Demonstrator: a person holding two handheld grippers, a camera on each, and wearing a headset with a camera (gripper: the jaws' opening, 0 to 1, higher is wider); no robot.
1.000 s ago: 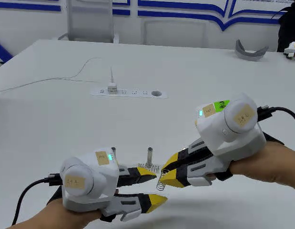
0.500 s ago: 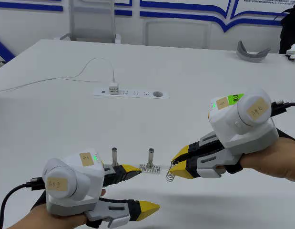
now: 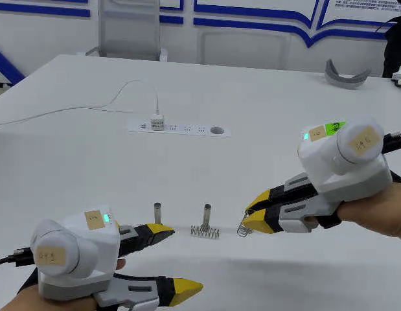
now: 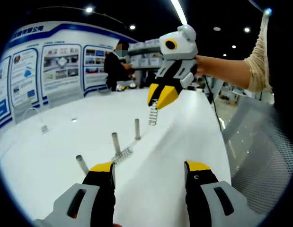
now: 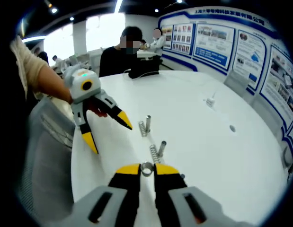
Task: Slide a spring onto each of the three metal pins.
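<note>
Three short metal pins stand in a row on the white table; the left gripper view has a near pin, a middle pin and a far pin. One spring lies flat at the base of the middle pin. My right gripper is shut on a second spring, which hangs from its tips beside the far pin. My left gripper is open and holds nothing, its upper tip just short of the near pin.
A white power strip with a plugged-in cable lies farther back on the table. A grey curved object rests at the far right. Seated people are at the far end of the table.
My right gripper has carried its spring to the right, away from the lying spring and the middle pin. My left gripper has drawn back to the left, still open.
</note>
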